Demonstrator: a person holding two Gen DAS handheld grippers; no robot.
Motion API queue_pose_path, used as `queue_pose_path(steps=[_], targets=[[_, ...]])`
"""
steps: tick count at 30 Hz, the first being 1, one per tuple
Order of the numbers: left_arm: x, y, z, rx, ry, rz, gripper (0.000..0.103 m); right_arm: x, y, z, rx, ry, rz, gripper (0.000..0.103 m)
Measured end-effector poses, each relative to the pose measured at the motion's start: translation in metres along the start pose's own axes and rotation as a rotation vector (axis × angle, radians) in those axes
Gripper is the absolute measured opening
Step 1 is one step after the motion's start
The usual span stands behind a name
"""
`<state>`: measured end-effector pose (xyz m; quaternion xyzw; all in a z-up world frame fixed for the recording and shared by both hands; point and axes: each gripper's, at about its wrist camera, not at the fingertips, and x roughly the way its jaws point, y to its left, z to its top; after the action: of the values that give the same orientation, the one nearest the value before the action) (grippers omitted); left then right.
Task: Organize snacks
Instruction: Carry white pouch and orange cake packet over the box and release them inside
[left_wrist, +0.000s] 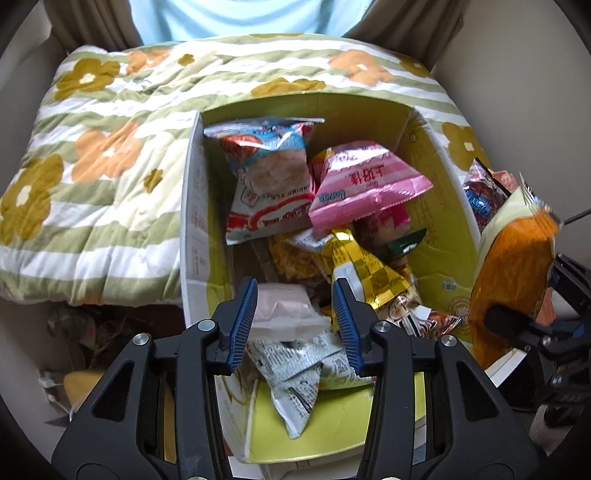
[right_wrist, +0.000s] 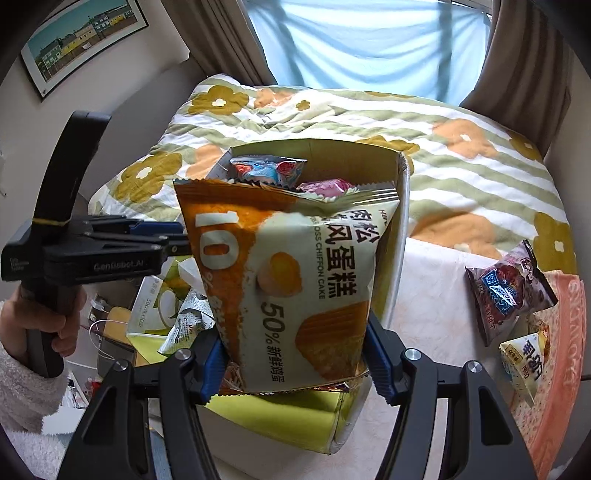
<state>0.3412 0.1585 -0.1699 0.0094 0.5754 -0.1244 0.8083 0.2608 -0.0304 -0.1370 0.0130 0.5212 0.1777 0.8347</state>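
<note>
A green-and-white striped floral quilt (left_wrist: 92, 184) lies behind the yellow-green cardboard box (right_wrist: 400, 236) of snack packets. Before the box, the right gripper (right_wrist: 295, 363) clamps an orange chiffon-cake bag (right_wrist: 288, 288). Above the box, the left gripper (left_wrist: 293, 325) holds nothing, fingers drawn in.

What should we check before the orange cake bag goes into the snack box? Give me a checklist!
1. Cake bag held firmly by the right gripper: ok, both pads press on its lower end.
2. Box open on top: ok.
3. Room inside for the big bag: cannot tell; snacks are already piled high in there.
4. Left gripper out of the way: not ok, it is over the box, shut on a pale pink packet.
5. All snacks collected: not ok, a dark packet lies outside the box, to its right.
</note>
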Motion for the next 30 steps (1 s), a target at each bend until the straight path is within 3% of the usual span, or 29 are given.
queue_pose_path(steps=[5,7,9,16,18,19,20,30], targets=[[-0.006,-0.002,-0.018,-0.051,-0.022,-0.031,0.044,0.005,-0.003,0.002,0.023,0.021,0.036,0.060],[-0.011,-0.004,-0.022,-0.054,-0.051,-0.003,0.088,0.004,-0.002,0.004,0.019,0.024,0.040,0.060],[-0.018,-0.005,-0.025,-0.063,-0.096,0.009,0.101,0.004,0.000,0.007,0.010,0.029,0.043,0.060],[-0.022,-0.006,-0.037,-0.062,-0.102,0.055,0.101,0.013,-0.004,0.008,0.030,0.057,0.055,0.063],[-0.021,-0.004,-0.042,-0.076,-0.096,0.046,0.101,0.013,-0.003,0.008,0.026,0.052,0.061,0.077],[-0.021,-0.003,-0.045,-0.081,-0.094,0.043,0.101,0.012,-0.001,0.007,0.022,0.045,0.061,0.091],[-0.022,-0.002,-0.048,-0.085,-0.093,0.044,0.101,0.009,0.000,0.006,0.019,0.027,0.055,0.097],[-0.026,-0.005,-0.069,-0.053,-0.091,0.040,0.101,-0.011,0.005,-0.012,0.048,-0.080,0.037,0.097]])
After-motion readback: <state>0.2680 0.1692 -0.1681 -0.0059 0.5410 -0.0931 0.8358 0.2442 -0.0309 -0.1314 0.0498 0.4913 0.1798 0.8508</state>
